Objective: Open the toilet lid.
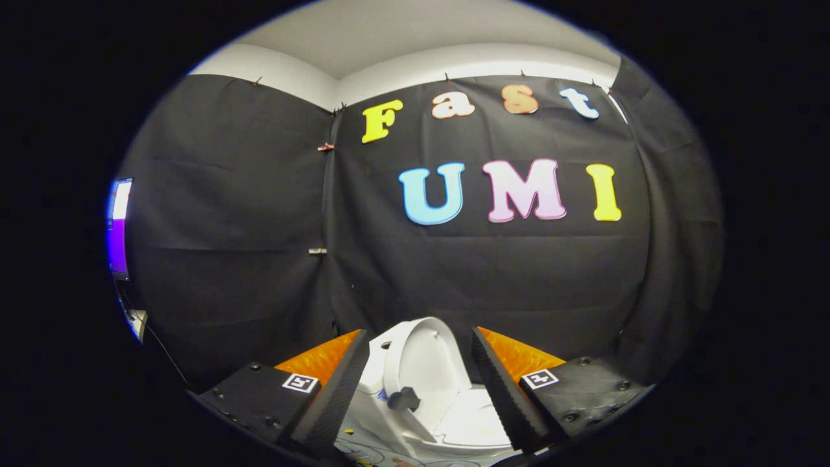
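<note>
Black cloth walls close the booth behind a small white toilet (421, 395) with its lid (421, 363) raised.

The gripper (418, 344) holds its fingers spread apart, touching nothing; the toilet sits between them, at 6 o'clock. The lid stands nearly upright, with a dark knob (403, 397) at its near edge. The opening looks essentially done; next seems to be backing away without knocking the lid.

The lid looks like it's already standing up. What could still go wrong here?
The lid stands raised between the open jaws of the gripper, touching neither. Risks: if not past its balance point, it could drop back onto the seat. Closing or swinging the jaws could knock its black knob and tip the small toilet.
</note>
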A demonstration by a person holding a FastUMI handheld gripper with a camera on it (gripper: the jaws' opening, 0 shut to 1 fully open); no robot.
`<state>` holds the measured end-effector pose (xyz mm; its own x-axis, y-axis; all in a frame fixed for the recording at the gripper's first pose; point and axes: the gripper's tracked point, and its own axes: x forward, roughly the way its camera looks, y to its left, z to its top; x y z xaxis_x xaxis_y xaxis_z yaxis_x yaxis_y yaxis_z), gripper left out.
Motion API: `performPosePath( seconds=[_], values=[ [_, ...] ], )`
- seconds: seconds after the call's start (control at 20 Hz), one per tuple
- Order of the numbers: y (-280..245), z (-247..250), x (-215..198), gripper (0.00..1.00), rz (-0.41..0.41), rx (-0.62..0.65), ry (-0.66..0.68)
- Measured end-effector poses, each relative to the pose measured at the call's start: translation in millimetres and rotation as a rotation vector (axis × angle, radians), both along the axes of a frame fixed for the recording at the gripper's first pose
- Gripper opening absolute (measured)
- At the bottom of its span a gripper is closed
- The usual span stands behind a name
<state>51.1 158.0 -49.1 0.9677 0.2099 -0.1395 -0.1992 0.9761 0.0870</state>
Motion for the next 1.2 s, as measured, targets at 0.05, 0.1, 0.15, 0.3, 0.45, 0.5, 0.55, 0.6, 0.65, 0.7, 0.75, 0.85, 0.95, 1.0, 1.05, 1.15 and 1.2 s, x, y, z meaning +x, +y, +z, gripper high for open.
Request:
performPosePath(
  seconds=[0.05,0.1,0.15,0.3,0.45,0.5,0.55,0.6,0.65,0.7,0.75,0.85,0.95,1.0,1.05,1.15,1.2],
  values=[
    [-9.2,8.6,-5.1,0.98,-0.021,-0.008,-0.018],
    [-19.7,15.3,-9.8,0.98,-0.038,-0.015,-0.035],
    [-30.0,23.0,-15.1,0.98,-0.056,-0.021,-0.052],
    [-62.0,40.6,-31.5,0.98,-0.113,-0.040,-0.100],
    [-90.0,53.2,-44.4,0.98,-0.167,-0.041,-0.129],
    [-99.3,56.6,-48.3,0.98,-0.185,-0.042,-0.136],
    [-108.7,58.9,-52.6,0.98,-0.205,-0.048,-0.140],
    [-117.4,59.1,-54.0,0.98,-0.223,-0.052,-0.140],
    [-122.6,58.7,-56.2,0.97,-0.234,-0.054,-0.138],
    [-126.3,58.5,-57.8,0.97,-0.242,-0.057,-0.136],
    [-130.8,57.4,-59.8,0.97,-0.252,-0.059,-0.133],
    [-135.2,58.0,-62.0,0.97,-0.260,-0.058,-0.131],
    [-136.3,57.4,-62.8,0.98,-0.262,-0.061,-0.130],
    [-136.8,57.3,-63.4,0.97,-0.262,-0.064,-0.129],
    [-137.0,56.7,-64.2,0.97,-0.262,-0.068,-0.129],
    [-136.2,56.3,-64.2,0.98,-0.260,-0.072,-0.126],
    [-134.7,56.8,-63.3,0.98,-0.258,-0.071,-0.126]
  ],
)
